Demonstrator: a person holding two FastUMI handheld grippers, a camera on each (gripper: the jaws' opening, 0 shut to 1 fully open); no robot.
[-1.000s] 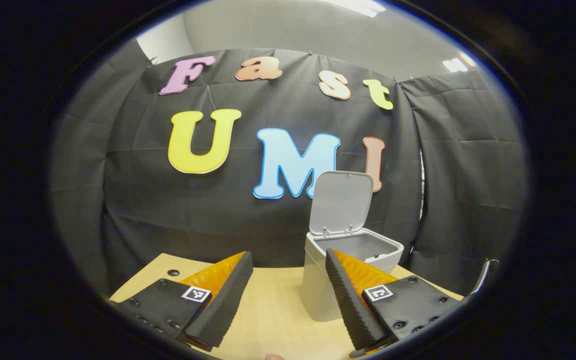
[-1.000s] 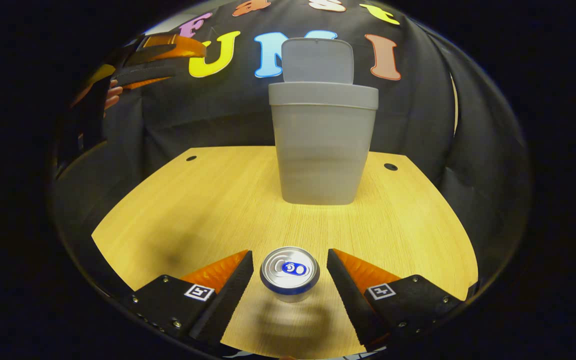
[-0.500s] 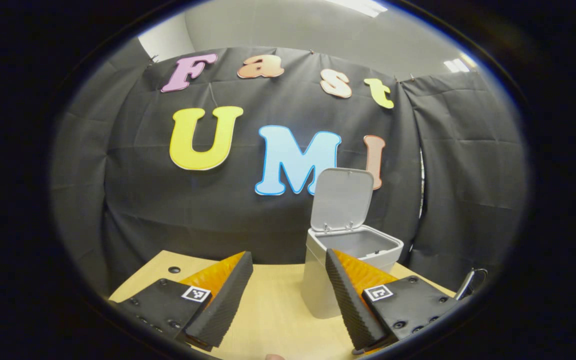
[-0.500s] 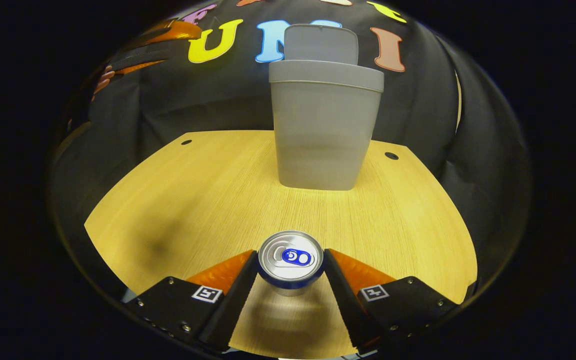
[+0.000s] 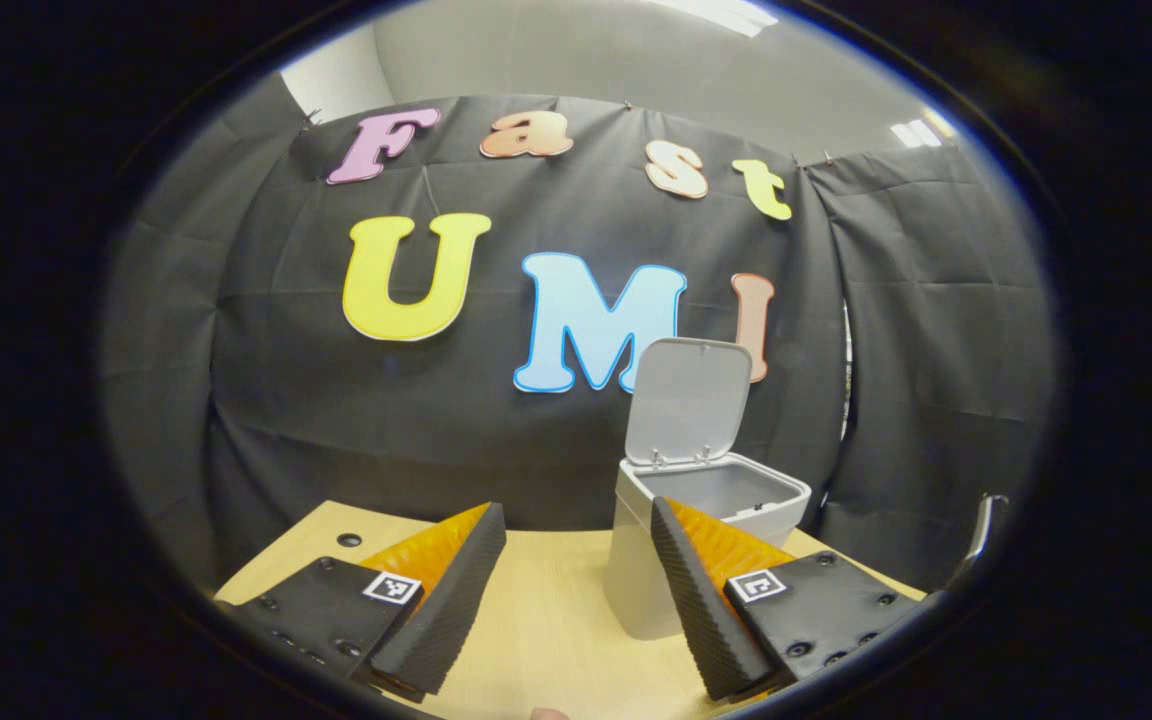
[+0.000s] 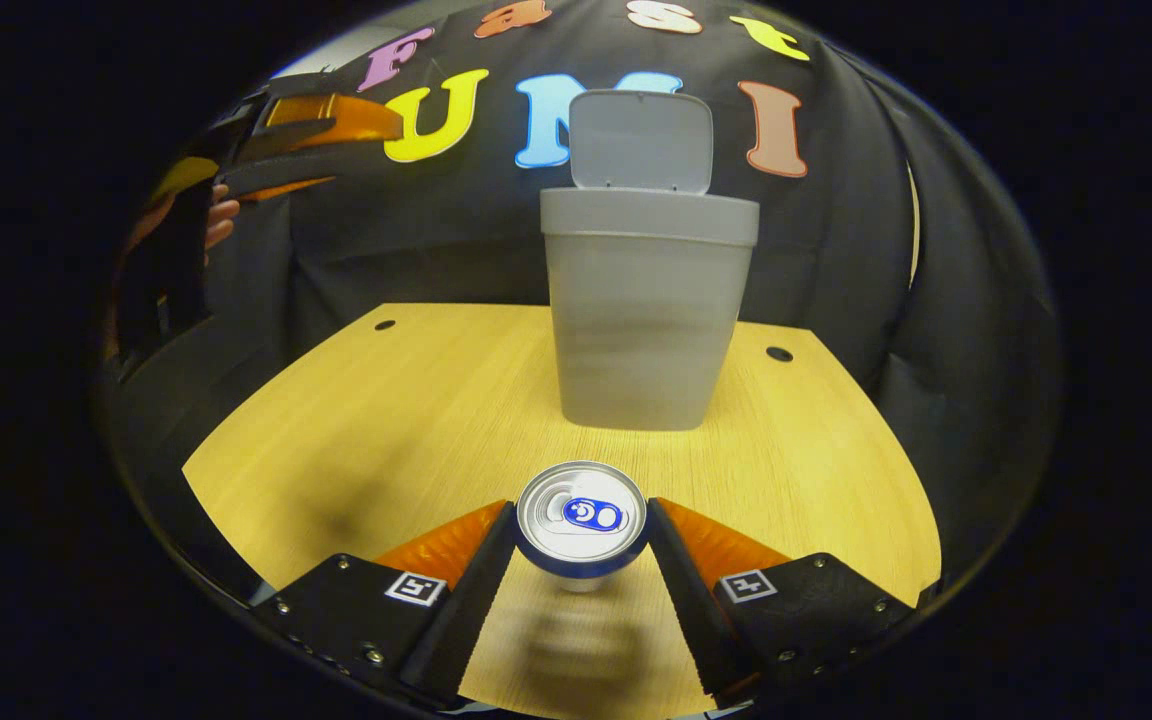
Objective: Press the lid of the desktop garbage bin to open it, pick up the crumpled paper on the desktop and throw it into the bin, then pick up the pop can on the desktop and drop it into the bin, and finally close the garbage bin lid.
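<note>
Now the right gripper (image 6: 581, 540) clamps the upright pop can (image 6: 581, 518) on both sides, just above the desktop (image 6: 416, 400), facing the bin (image 6: 648, 300) (lid (image 6: 642, 140) raised to receive it). Left gripper (image 5: 576, 590) hangs spread and empty, clear of the route.

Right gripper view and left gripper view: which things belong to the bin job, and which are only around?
For the job:
- can, held upright between the right gripper fingers
- bin, its lid standing open
- left gripper, open, holding nothing

Only around:
- table with small holes
- black cloth wall
</note>
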